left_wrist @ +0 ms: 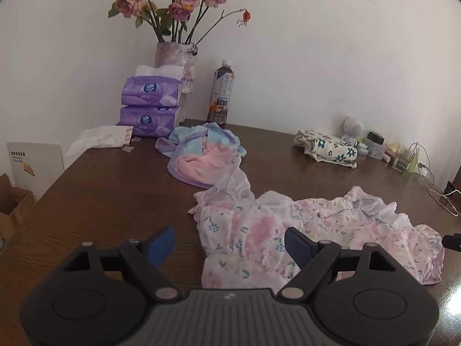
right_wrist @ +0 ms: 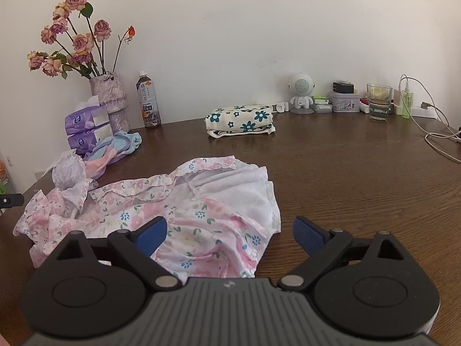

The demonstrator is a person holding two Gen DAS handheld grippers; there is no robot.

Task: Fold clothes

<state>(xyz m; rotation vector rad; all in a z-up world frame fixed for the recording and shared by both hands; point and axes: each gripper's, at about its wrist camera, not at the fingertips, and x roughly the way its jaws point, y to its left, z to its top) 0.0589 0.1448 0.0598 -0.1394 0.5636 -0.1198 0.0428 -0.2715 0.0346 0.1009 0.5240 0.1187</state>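
Note:
A crumpled pink floral garment (left_wrist: 291, 230) (right_wrist: 178, 210) lies spread on the brown wooden table (left_wrist: 109, 196) (right_wrist: 360, 167). My left gripper (left_wrist: 229, 242) hangs open over its left end, blue pads wide apart, holding nothing. Over the garment's right end my right gripper (right_wrist: 229, 235) is open too, with only cloth beneath it. A second heap, pastel blue, pink and purple clothes (left_wrist: 201, 152) (right_wrist: 115, 148), sits behind it. A folded cream cloth with teal flowers (left_wrist: 328, 147) (right_wrist: 240, 119) rests near the wall.
A vase of dried roses (left_wrist: 175, 57) (right_wrist: 109, 98), purple tissue packs (left_wrist: 151, 106) (right_wrist: 86, 132) and a tea bottle (left_wrist: 220, 95) (right_wrist: 148, 101) stand at the back left. A small speaker figure (right_wrist: 301, 92), tins, a glass (right_wrist: 379, 102) and cables (right_wrist: 438, 135) line the back right.

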